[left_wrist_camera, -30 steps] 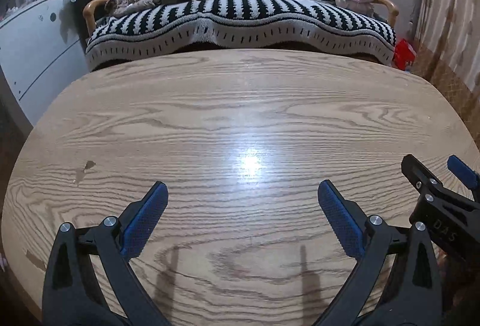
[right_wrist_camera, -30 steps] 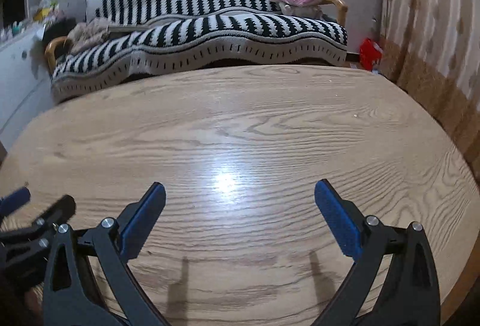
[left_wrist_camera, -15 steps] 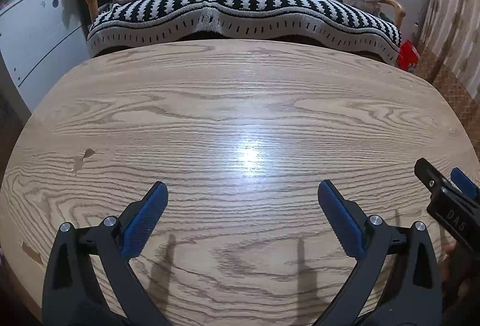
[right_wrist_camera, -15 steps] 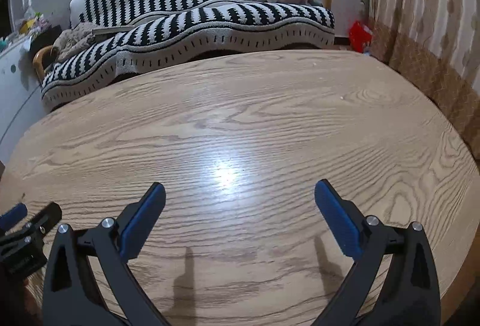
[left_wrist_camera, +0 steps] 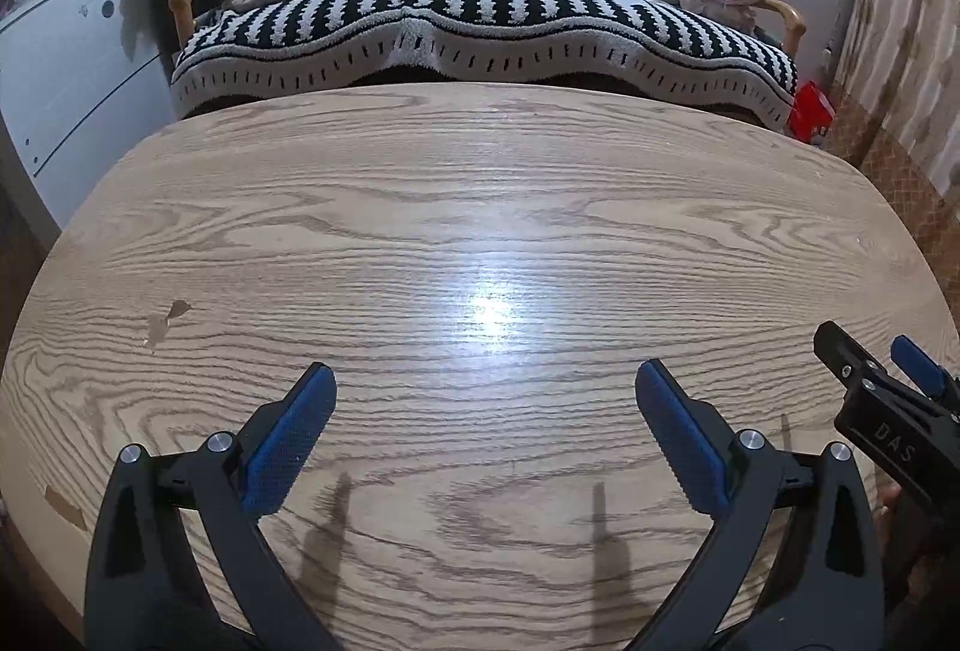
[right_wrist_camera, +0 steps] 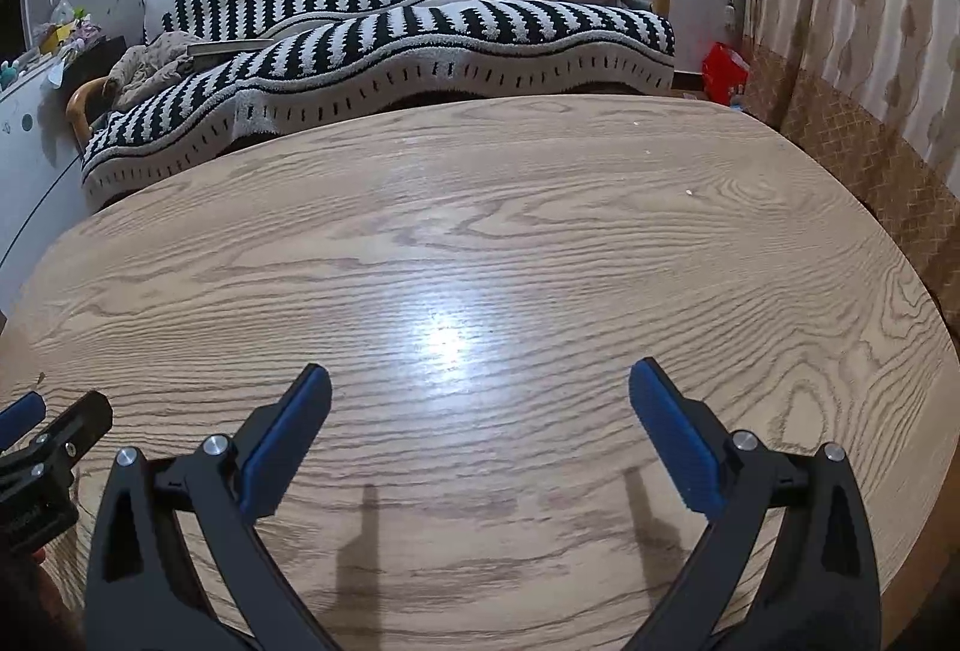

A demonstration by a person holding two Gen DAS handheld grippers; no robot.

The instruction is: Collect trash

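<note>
Both claws hang side by side over the near edge of the oval wood-grain worktop [left_wrist_camera: 480, 207], each pointing forward across it toward the far edge.

The left claw [left_wrist_camera: 485, 399] is spread wide, its two blue-padded fingers [left_wrist_camera: 288, 441] far apart with only bare wood between them; it has hold of nothing. It sits level, tilted slightly down at the surface, and the thin shadows of its fingers fall on the wood just below them. At the right edge of the left wrist view the right claw's tips show close beside it, at about the same height.

The right claw [right_wrist_camera: 480, 399] is in the same pose: fingers [right_wrist_camera: 672, 435] splayed wide, gripping nothing, aimed across the worktop. In the right wrist view the left claw's tips show at the lower left edge.

No trash can be made out on the worktop in either view; a small dark chip [left_wrist_camera: 165, 318] marks the wood toward its left edge, and a pale speck [right_wrist_camera: 690, 192] lies near the far right edge.

Beyond the far edge stands a sofa [left_wrist_camera: 480, 21] under a black-and-white striped cover, with a red package [right_wrist_camera: 723, 66] on the floor past its right end.
</note>
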